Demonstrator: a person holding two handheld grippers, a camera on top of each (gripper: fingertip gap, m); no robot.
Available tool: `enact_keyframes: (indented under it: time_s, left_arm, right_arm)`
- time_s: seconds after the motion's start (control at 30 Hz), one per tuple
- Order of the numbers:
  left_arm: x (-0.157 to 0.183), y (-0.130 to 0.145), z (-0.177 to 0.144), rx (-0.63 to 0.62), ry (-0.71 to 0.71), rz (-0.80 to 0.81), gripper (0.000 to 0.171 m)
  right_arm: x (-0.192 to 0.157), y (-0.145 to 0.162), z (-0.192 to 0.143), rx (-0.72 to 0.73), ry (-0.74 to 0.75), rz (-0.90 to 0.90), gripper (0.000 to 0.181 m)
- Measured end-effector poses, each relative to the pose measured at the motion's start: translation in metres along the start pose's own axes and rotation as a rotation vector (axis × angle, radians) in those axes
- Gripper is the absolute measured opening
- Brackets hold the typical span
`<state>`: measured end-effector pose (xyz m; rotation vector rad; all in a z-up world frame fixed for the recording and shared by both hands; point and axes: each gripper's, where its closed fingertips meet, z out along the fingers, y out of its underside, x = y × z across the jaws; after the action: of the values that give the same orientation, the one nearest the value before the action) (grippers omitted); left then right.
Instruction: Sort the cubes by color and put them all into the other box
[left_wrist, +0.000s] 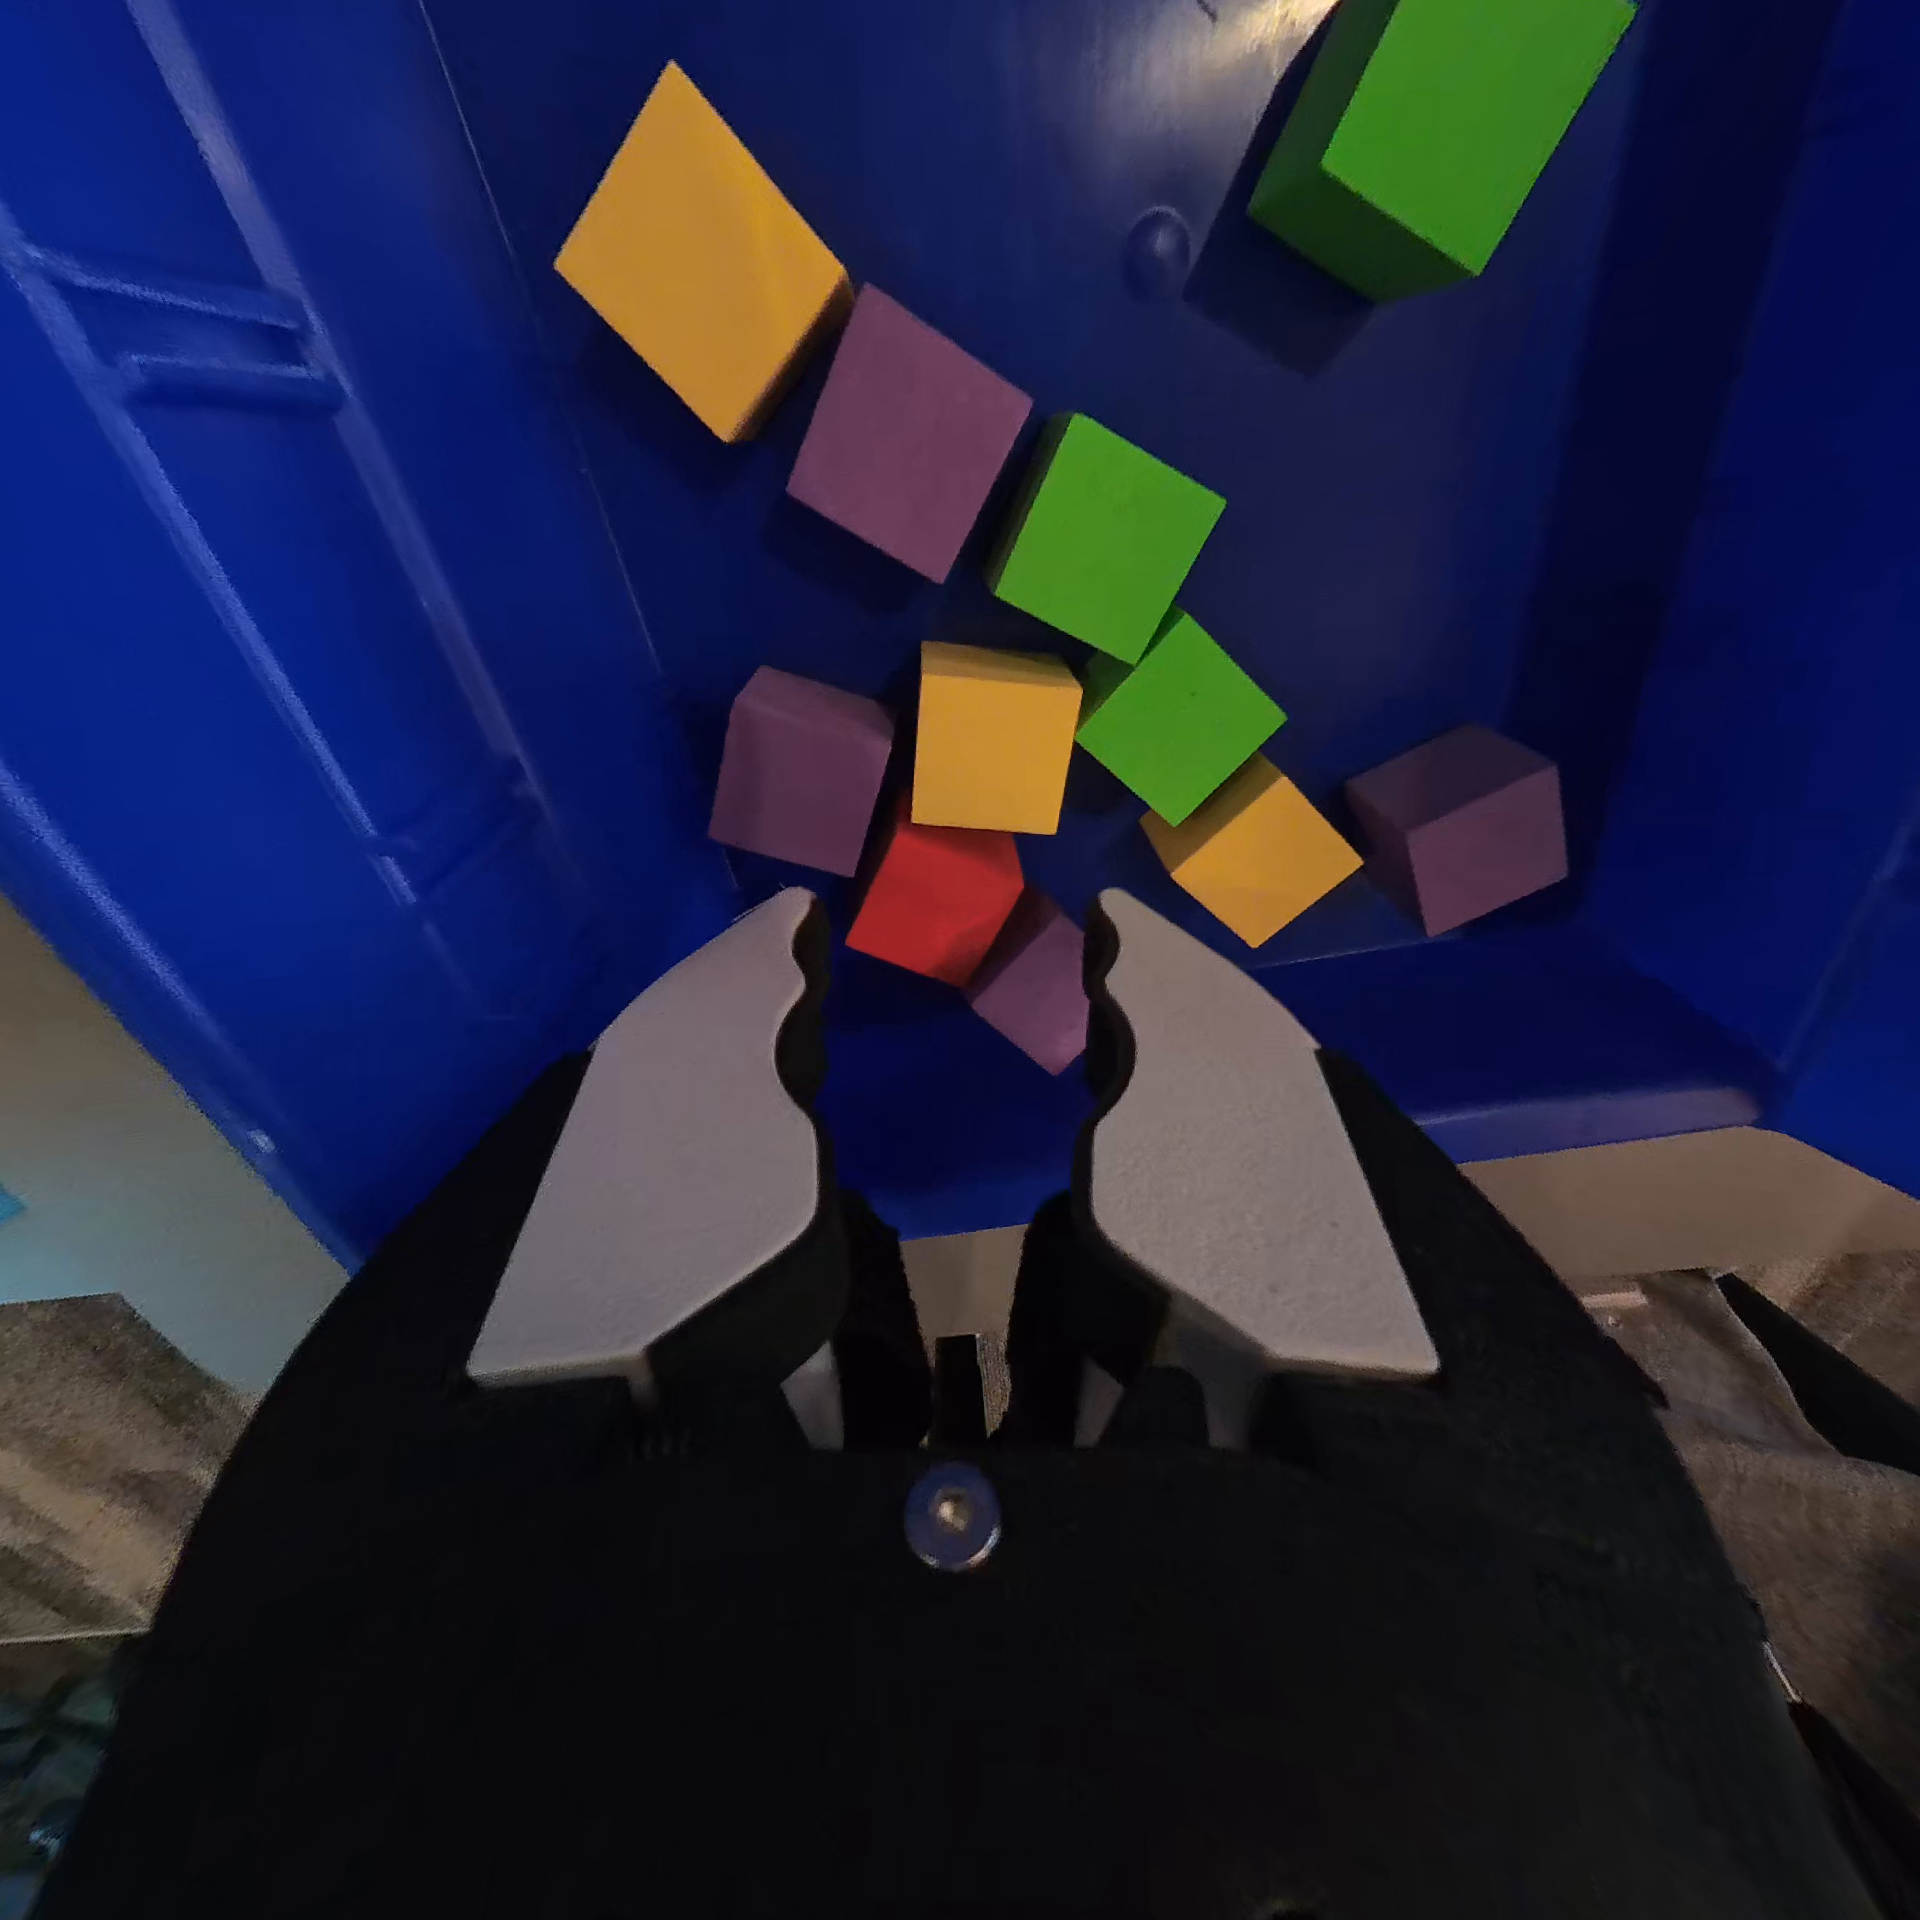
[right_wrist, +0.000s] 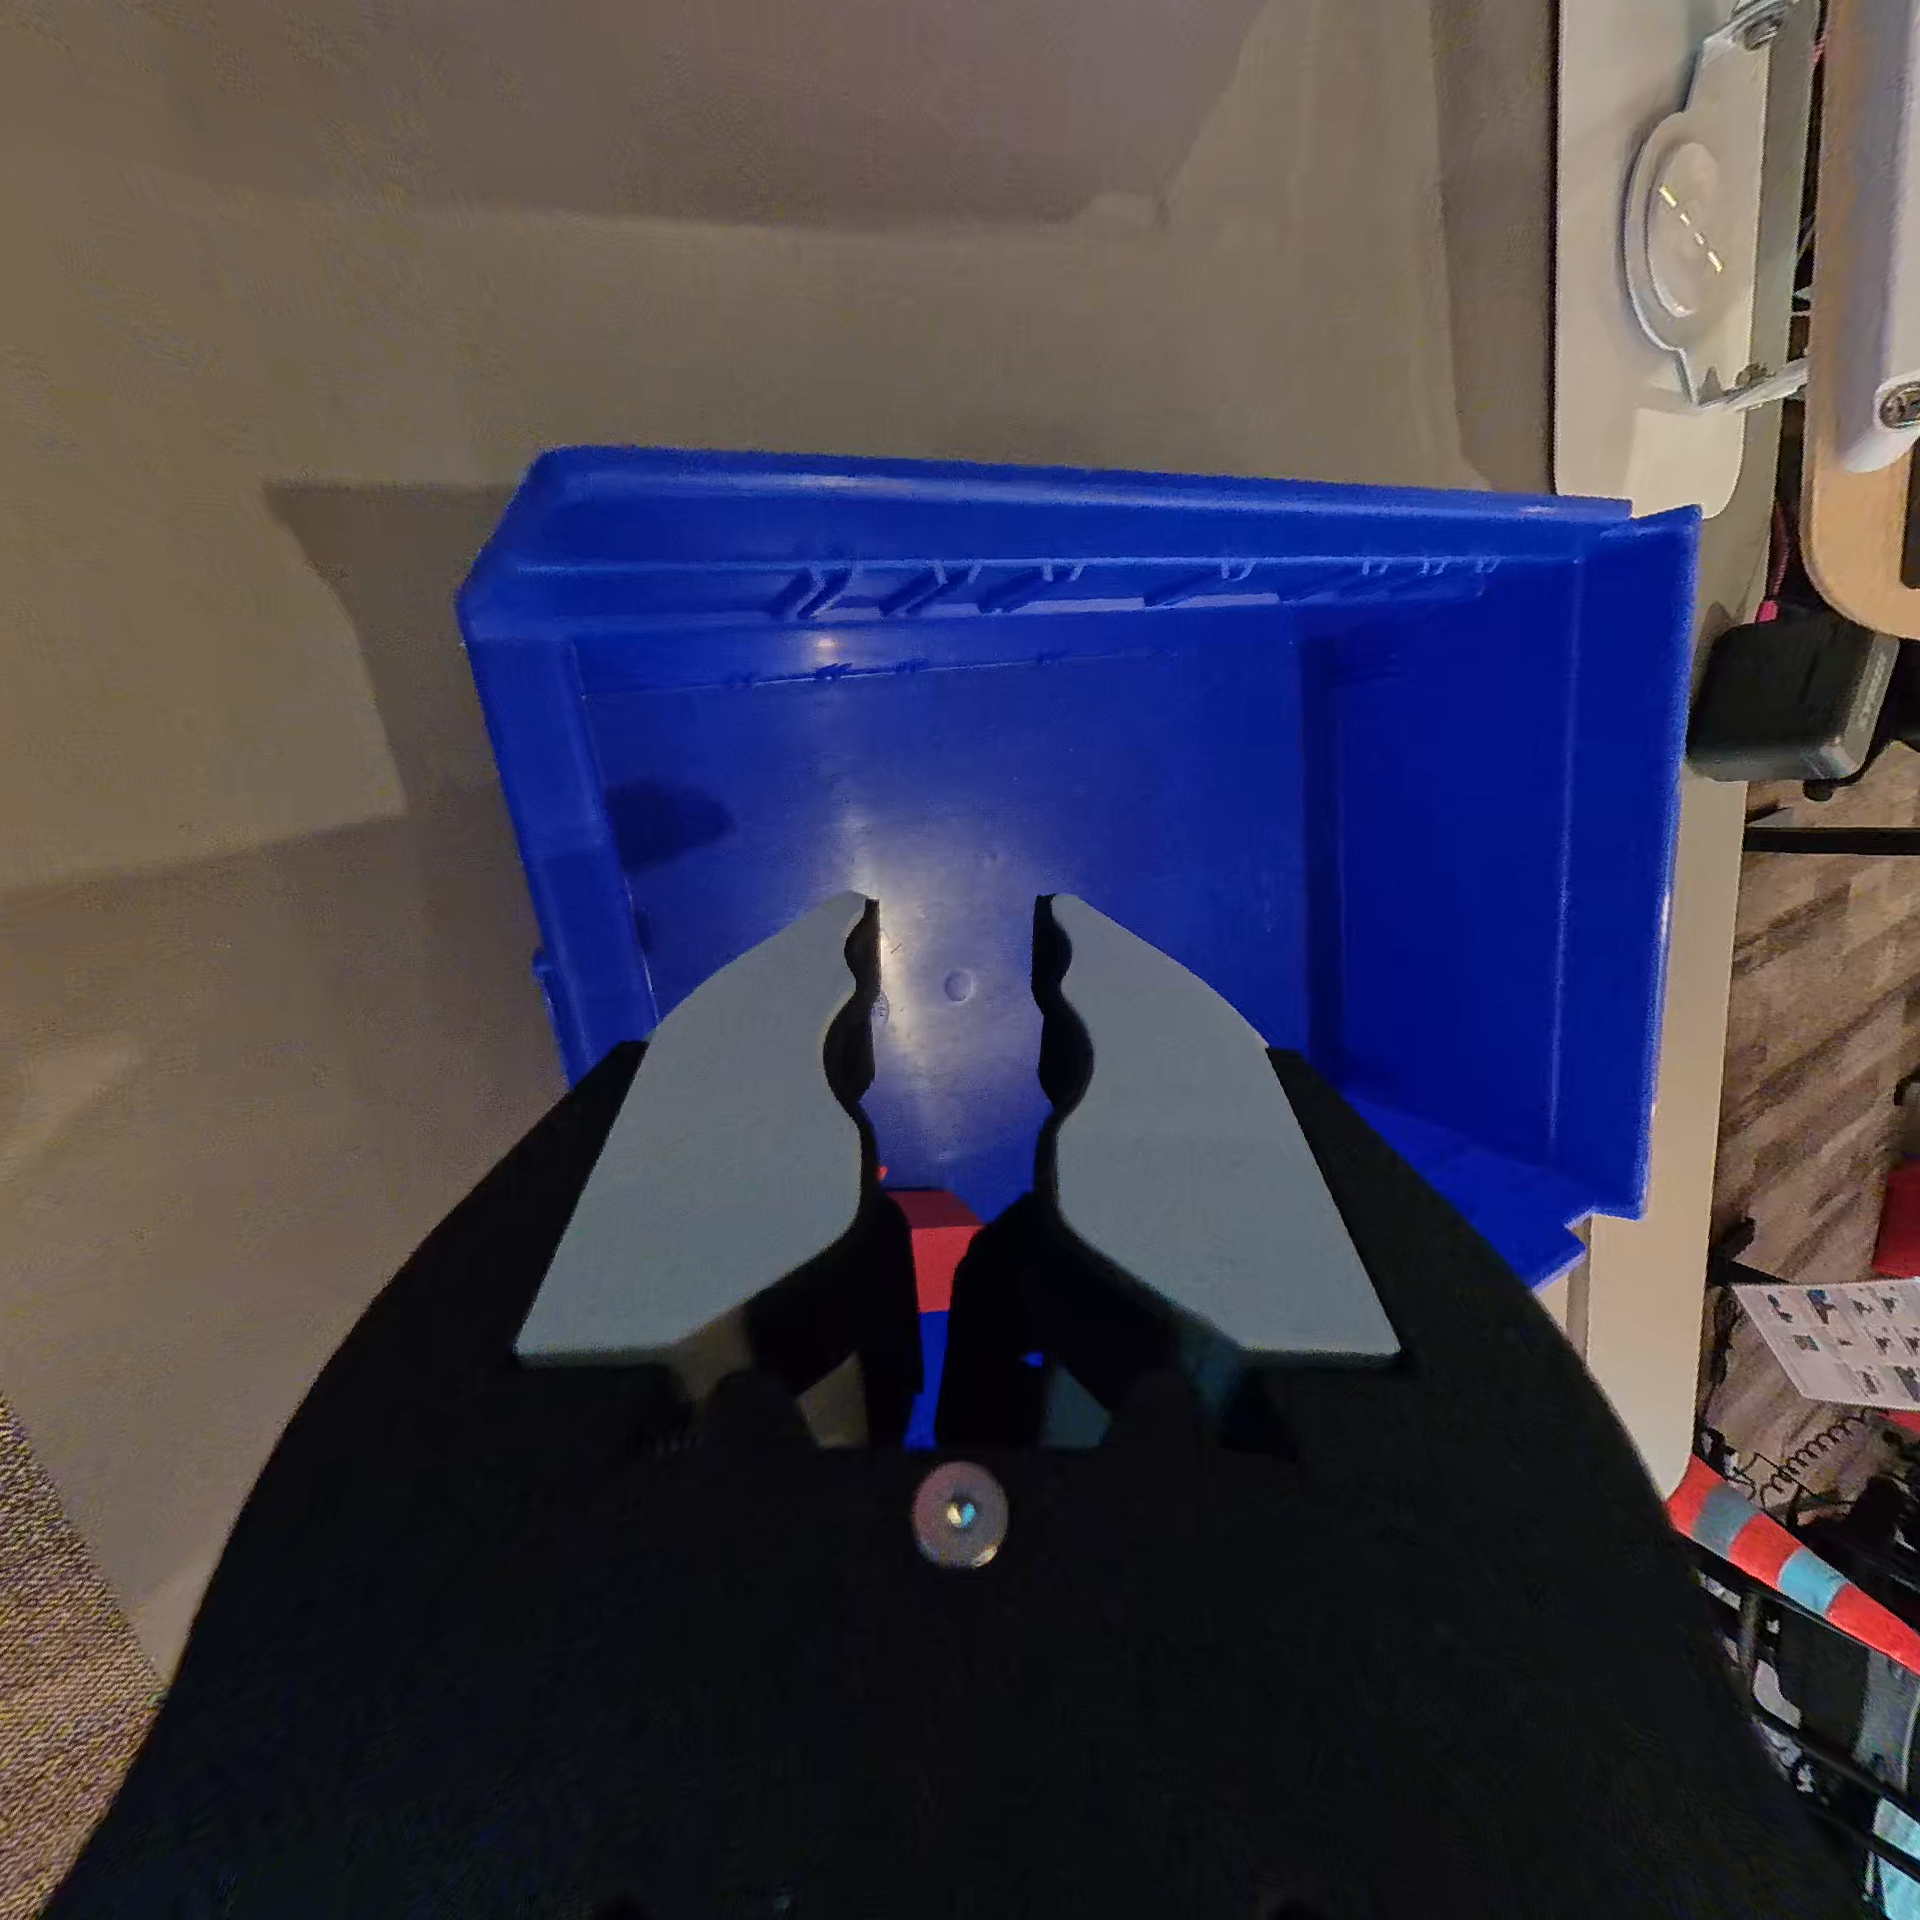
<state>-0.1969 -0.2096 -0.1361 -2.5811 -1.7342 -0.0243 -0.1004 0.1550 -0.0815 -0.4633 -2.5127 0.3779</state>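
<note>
Left hand-held gripper (left_wrist: 951, 914) hangs spread, empty, over the red wooden cube (left_wrist: 935, 899) at frame centre in the blue plastic bin (left_wrist: 312, 623); closing could catch the neighbouring small purple cube (left_wrist: 1034, 987). Right hand-held gripper (right_wrist: 956, 914) spread, empty

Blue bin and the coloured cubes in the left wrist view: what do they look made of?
The blue bin looks like moulded plastic with a semi-gloss finish: it has ribs on the wall, a small round moulding mark and a light glare on the floor. The cubes, such as the red cube and the yellow cube, look matte and painted, with crisp edges and no shine; probably wood, possibly foam.
</note>
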Motion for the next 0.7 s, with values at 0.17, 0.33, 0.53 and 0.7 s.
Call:
enact_keyframes:
  time_s: [0.17,0.33,0.53,0.7]
  left_arm:
    - [0.000,0.001,0.005,-0.009,0.000,-0.014,0.046]
    - [-0.001,0.002,0.015,-0.001,0.013,-0.030,0.043]
    - [-0.004,0.001,0.016,0.008,0.011,-0.034,0.036]
    - [0.002,-0.006,0.001,0.090,0.076,-0.016,0.035]
  right_arm:
    - [-0.002,0.001,0.000,0.001,0.000,0.001,0.028]
    - [-0.004,-0.002,0.000,0.009,0.000,-0.014,0.027]
    - [-0.005,-0.004,0.000,0.011,0.001,-0.024,0.026]
    - [-0.006,-0.008,0.001,0.011,0.004,-0.032,0.026]
